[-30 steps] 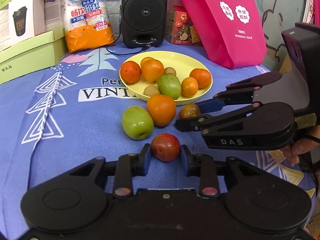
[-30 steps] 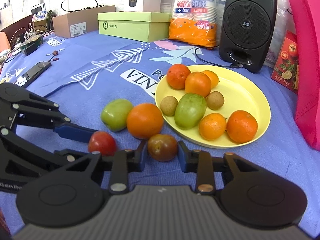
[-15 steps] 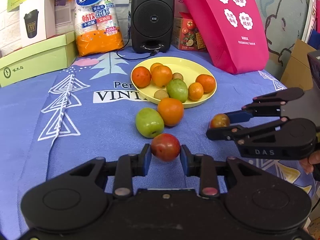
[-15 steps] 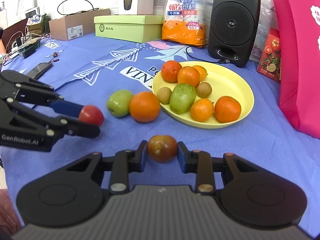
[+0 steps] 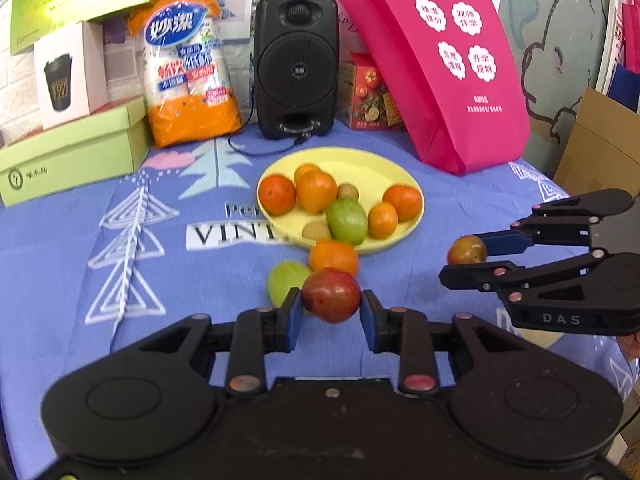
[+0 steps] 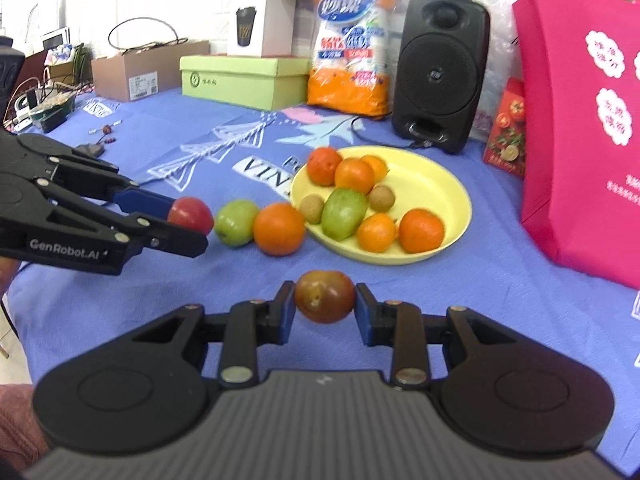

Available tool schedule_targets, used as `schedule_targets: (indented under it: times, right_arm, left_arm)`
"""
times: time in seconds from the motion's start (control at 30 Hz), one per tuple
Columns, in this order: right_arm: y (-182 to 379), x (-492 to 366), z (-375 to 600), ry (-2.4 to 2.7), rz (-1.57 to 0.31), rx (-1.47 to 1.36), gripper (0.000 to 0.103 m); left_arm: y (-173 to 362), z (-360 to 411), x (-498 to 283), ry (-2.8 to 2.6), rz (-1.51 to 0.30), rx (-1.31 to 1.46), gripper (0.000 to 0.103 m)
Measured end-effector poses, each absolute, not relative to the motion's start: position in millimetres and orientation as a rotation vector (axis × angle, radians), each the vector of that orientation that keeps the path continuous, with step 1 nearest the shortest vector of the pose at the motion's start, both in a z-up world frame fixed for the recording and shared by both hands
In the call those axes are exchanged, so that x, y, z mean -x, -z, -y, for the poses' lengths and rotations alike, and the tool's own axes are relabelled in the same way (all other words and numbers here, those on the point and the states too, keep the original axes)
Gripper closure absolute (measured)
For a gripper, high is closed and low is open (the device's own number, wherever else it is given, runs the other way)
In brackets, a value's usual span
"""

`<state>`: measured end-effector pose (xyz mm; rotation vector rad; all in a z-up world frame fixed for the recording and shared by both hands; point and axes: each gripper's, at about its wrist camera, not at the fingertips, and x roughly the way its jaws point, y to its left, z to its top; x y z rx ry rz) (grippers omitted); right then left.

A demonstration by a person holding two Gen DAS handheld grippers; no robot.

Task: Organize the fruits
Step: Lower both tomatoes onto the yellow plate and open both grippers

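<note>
plums are what you're holding: left gripper (image 5: 331,314) is clamping a red plum (image 5: 331,295), right gripper (image 6: 325,313) a brownish plum (image 6: 325,296), both lifted near the yellow plate (image 6: 432,184). they're probably light, smooth and bruisable, so you're gripping right across the middle.

Take the plate (image 6: 448,216) as your landmark. In it sit several oranges, a guava (image 6: 344,213) and small longans. Just before its near-left rim, on the tablecloth (image 6: 200,280), lie an orange (image 6: 279,229) and, left of that, another guava (image 6: 236,222). Behind the plate stands the speaker (image 6: 440,68), with the paper-cup pack (image 6: 350,48) to its left. The tote bag (image 6: 584,120) stands right of the plate.
</note>
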<state>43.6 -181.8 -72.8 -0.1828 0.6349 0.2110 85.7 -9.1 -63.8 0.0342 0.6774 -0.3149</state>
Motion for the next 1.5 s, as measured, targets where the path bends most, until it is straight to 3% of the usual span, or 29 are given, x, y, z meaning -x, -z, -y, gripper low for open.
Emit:
schedule_targets:
  times: [0.53, 0.87, 1.5]
  right_arm:
    - [38, -101, 210, -0.107, -0.555, 0.179, 0.072]
    - [45, -151, 229, -0.075, -0.576, 0.141, 0.072]
    - [72, -189, 231, -0.091, -0.659, 0.111, 0.072]
  left_arm:
    - [38, 46, -202, 0.342, -0.658, -0.103, 0.073]
    - [52, 69, -280, 0.345, -0.71, -0.092, 0.073]
    - [83, 85, -329, 0.35, -0.792, -0.038, 0.071]
